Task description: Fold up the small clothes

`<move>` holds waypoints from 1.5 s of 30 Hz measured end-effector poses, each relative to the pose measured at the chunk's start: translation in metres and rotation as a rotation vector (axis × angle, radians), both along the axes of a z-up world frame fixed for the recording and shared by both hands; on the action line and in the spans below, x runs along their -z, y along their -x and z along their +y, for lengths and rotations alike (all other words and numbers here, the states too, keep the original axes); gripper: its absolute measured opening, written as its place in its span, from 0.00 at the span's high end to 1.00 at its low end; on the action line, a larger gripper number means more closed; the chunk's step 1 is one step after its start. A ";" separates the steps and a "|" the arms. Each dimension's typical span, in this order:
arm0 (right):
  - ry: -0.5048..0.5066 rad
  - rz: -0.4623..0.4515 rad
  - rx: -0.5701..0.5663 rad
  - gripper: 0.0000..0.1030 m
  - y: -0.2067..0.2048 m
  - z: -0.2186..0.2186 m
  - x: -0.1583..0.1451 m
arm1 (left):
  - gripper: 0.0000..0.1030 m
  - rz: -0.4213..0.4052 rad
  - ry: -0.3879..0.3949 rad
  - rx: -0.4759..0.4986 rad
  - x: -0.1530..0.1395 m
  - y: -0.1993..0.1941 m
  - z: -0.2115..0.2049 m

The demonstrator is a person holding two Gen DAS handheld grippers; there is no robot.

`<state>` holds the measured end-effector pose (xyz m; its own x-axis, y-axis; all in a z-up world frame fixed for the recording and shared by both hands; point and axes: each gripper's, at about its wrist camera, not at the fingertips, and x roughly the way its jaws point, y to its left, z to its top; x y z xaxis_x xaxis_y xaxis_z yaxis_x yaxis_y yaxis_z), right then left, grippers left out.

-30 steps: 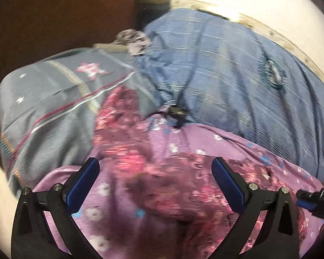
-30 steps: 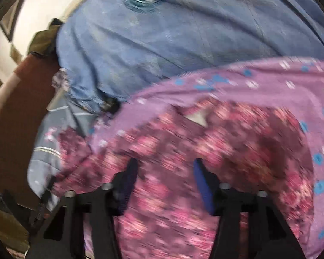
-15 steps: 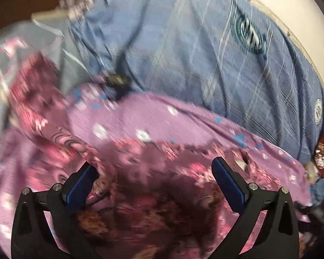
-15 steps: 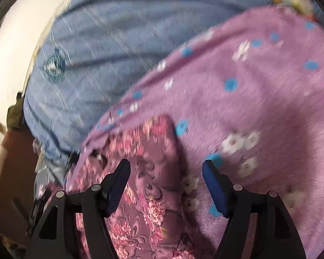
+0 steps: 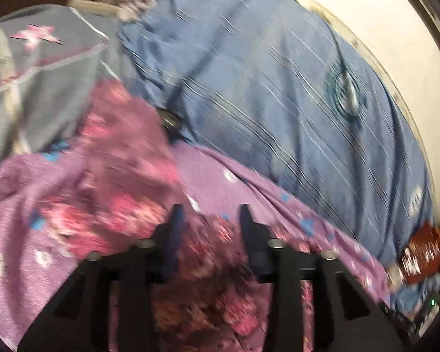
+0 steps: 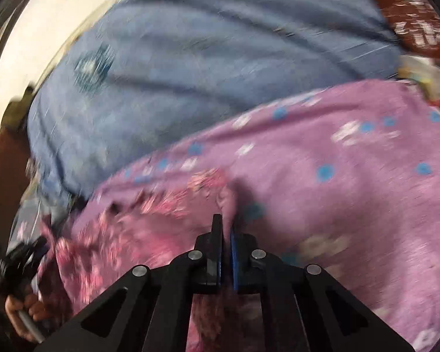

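Both views motion-blurred; fine detail soft.

Right gripper (image 6: 226,234): black frame, blue pads, jaws pressed together on a raised ridge of the floral garment (image 6: 132,226). The pinched fabric stands up in a narrow fold just ahead of the fingertips.

Left gripper (image 5: 209,228): jaws partly spread, a gap between the pads, floral garment (image 5: 126,193) filling that gap. Whether the pads actually grip the cloth, cannot tell.

Floral garment: thin, limp cloth, dark maroon ground with dense pink flower print, crumpled in loose folds. It lies on the purple sheet (image 6: 352,176), toward that sheet's near left part in the right wrist view.

Purple sheet (image 5: 249,184): matte woven look, scattered white flowers and blue dots, rumpled.

Beyond its far edge, blue bedcover (image 5: 278,94): thin pale stripes, round teal medallions, long soft creases. Grey patterned cloth (image 5: 44,82) with pale bands at far left. Cream wall (image 5: 381,29) behind the bed.
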<state>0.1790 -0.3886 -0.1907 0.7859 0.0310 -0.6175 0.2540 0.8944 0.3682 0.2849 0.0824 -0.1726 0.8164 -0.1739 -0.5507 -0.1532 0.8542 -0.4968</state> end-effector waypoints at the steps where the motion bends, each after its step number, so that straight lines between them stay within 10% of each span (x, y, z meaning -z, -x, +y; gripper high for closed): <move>1: 0.015 -0.003 0.055 1.00 0.002 -0.008 -0.001 | 0.40 0.006 -0.005 -0.017 0.001 0.000 0.002; 3: 0.085 0.023 0.187 1.00 0.007 -0.031 0.001 | 0.40 0.029 -0.018 -0.020 0.005 -0.002 0.001; 8: -0.142 0.010 0.151 0.86 0.016 -0.055 0.007 | 0.33 0.058 -0.076 0.029 0.009 -0.005 -0.014; 10: -0.154 -0.008 0.071 0.41 0.012 -0.036 0.003 | 0.33 0.043 -0.118 0.024 0.003 -0.002 -0.012; 11: -0.169 -0.024 0.033 0.37 0.011 -0.029 0.001 | 0.33 0.023 -0.136 -0.007 -0.002 0.004 -0.004; 20: -0.157 -0.082 -0.402 0.40 -0.010 0.112 -0.006 | 0.20 -0.044 -0.123 -0.483 -0.012 0.047 0.121; 27: -0.052 0.162 -0.515 0.61 -0.040 0.196 0.052 | 0.20 0.087 0.052 -0.325 0.023 0.016 0.140; 32: -0.064 0.126 -0.529 0.59 -0.037 0.191 0.048 | 0.20 0.208 0.208 -0.205 0.044 -0.026 0.131; 41: -0.029 0.131 -0.573 0.60 -0.040 0.189 0.052 | 0.20 0.455 0.111 -0.109 0.058 -0.118 0.108; 42: -0.021 0.131 -0.576 0.60 -0.039 0.190 0.052 | 0.23 0.462 0.091 -0.103 0.059 -0.125 0.104; 44: -0.025 0.131 -0.582 0.61 -0.039 0.190 0.052 | 0.70 0.443 0.027 -0.104 0.056 -0.132 0.098; 45: -0.040 0.132 -0.580 0.62 -0.040 0.187 0.051 | 0.75 0.457 -0.005 -0.092 0.055 -0.137 0.095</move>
<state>0.2188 -0.2019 -0.2422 0.5503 0.4572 -0.6987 -0.2257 0.8871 0.4027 0.4220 0.1773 -0.2281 0.5021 -0.1086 -0.8579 -0.4306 0.8289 -0.3569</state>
